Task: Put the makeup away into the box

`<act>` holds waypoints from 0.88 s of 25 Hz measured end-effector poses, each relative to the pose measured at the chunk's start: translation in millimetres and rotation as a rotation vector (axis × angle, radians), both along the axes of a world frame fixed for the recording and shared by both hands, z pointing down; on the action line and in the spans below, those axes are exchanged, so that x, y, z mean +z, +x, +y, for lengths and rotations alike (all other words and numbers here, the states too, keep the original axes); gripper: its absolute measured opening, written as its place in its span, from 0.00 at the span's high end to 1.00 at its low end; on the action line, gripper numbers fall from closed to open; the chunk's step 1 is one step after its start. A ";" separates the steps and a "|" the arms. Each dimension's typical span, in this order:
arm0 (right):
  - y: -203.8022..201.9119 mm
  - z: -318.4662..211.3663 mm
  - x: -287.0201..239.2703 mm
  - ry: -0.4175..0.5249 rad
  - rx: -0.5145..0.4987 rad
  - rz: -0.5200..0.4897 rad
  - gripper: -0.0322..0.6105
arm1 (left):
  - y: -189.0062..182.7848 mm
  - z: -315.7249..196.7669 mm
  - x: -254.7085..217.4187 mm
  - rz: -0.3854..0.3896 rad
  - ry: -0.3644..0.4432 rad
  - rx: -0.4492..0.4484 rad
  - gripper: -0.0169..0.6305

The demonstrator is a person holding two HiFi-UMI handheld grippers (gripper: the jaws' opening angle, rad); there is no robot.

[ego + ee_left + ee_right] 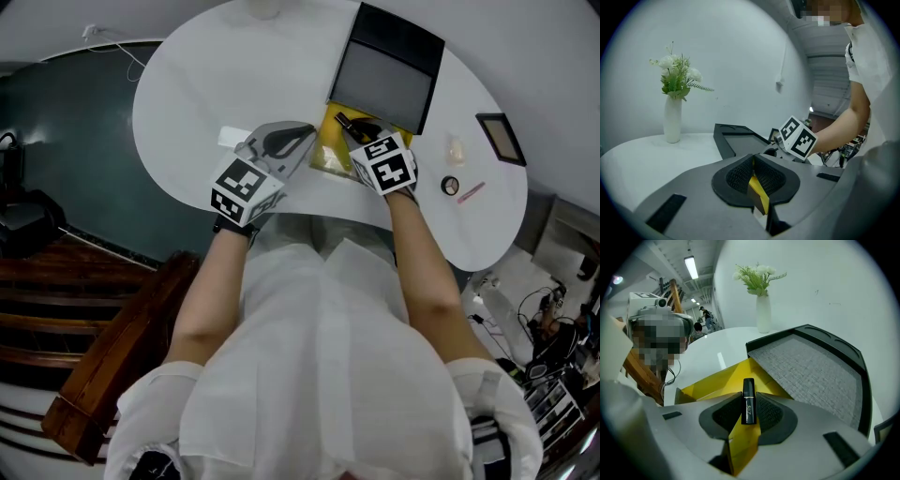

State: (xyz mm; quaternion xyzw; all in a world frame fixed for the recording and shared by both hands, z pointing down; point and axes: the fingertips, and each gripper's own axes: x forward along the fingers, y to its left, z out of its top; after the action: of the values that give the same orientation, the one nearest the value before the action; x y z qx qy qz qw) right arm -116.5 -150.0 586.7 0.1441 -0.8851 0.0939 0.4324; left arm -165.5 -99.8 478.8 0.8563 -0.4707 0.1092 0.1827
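Spreading under everything: white, smooth tabletop (187,103), rounded outline. On its far side lies a black rectangular tray (384,75), raised rim, flat inside lined with grey woven-looking fabric. Just in front of it, touching or nearly touching its near edge, sits the yellow box (330,150), thin card, flaps folded open, glossy in places.

Your left gripper (757,185): grey body, black ribbed fingers, pressed together on a thin yellow flap of the box, which stands edge-on between them.

Your right gripper (749,408) points steeply down over the open yellow box. Its fingers stand a little apart, clamped on a lipstick tube (748,401): black, slim, square-cornered, with pale lettering and a thin gold band. The tube stands above the box, not inside it.

Right side of the tabletop, well apart from the box: a dark-framed rectangular piece (500,138), a small round compact (451,186), and a thin pink stick (471,193) just beside the compact.
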 end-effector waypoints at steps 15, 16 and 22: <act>-1.6 -1.9 -8.5 -0.001 0.027 -0.039 0.80 | 8.4 -9.0 -2.6 -0.011 0.008 0.044 0.93; -0.1 -1.6 -11.9 0.000 0.035 -0.047 0.80 | 10.2 -9.1 -2.9 -0.012 0.010 0.050 0.93; 13.0 -0.7 -42.4 0.014 0.088 -0.102 0.80 | 26.4 -14.8 -12.9 -0.002 0.021 0.095 0.93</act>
State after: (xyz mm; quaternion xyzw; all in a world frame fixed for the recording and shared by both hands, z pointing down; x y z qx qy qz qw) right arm -103.5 -150.7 544.3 0.1808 -0.8995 0.1136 0.3811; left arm -139.1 -114.6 465.9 0.8795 -0.4306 0.1137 0.1677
